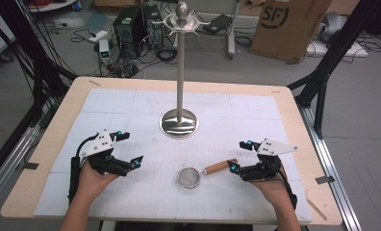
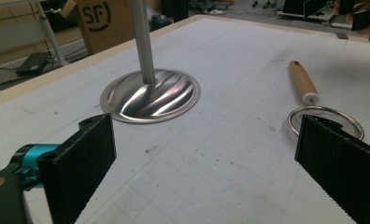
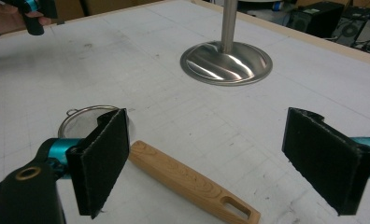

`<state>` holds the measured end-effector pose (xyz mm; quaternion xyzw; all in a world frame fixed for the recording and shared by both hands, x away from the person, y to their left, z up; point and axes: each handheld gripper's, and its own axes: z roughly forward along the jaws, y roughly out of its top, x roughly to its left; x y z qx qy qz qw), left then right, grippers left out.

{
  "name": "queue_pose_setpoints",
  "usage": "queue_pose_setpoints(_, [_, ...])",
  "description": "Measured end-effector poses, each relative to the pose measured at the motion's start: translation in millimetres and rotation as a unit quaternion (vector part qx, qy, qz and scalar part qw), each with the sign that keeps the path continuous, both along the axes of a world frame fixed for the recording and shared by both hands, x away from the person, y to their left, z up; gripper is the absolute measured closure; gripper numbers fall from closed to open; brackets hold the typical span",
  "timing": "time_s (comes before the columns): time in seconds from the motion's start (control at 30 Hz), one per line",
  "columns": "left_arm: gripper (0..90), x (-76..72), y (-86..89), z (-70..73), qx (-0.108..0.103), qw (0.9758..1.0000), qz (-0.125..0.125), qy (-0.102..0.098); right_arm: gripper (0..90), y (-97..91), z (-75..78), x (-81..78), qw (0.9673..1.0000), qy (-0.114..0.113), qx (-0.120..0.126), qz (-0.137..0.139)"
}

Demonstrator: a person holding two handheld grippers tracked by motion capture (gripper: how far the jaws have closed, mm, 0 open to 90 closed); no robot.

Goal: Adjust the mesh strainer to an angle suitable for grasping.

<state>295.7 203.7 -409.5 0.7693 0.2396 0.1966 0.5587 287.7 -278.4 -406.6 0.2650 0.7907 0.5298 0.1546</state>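
the small strainer (image 1: pixel 190 176) with a wooden handle (image 3: pixel 188 179) lies flat on the surface (image 1: pixel 256 120), in front of the metal hanging stand (image 1: pixel 180 72). the right gripper (image 1: pixel 241 156) hovers just over the handle, jaws released wide. the left gripper (image 1: pixel 126 148) waits well apart, jaws released too. i think the round handle can roll away if the jaws close off-centre.
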Motion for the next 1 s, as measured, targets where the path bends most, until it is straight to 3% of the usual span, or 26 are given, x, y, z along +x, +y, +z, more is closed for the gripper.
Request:
queue_pose_setpoints(0.13, [5.8, -0.2, 0.5, -0.1, 0.002, 1.0000, 0.005, 0.002, 14.4, 1.0, -2.6, 0.2, 1.0000, 0.005, -0.003, 0.002])
queue_pose_setpoints(0.43, [5.9, -1.0, -1.5, 0.9, -0.003, 1.0000, -0.001, -0.002, 14.4, 8.8, -5.4, -2.6, 0.9997, -0.008, -0.019, 0.016])
queue_pose_setpoints(0.63, [5.9, -0.5, -1.6, 0.6, -0.003, 1.0000, 0.000, -0.002, 14.5, 19.0, -13.6, 0.5, 0.9990, 0.010, -0.036, 0.025])
queue_pose_setpoints(0.8, [5.9, 0.8, -2.5, -1.3, 0.000, 1.0000, 0.000, 0.002, 15.7, 39.3, -25.4, 3.4, 0.9951, 0.017, -0.080, 0.057])
queue_pose_setpoints(0.93, [5.9, 1.3, -3.4, -2.2, -0.002, 1.0000, -0.001, 0.003, 18.5, 47.9, -33.9, 7.2, 0.9910, 0.020, -0.122, 0.052])
queue_pose_setpoints(1.0, [5.9, 1.6, -3.5, -2.4, -0.001, 1.0000, -0.001, 0.003, 19.4, 49.5, -35.8, 8.0, 0.9903, 0.024, -0.127, 0.051])
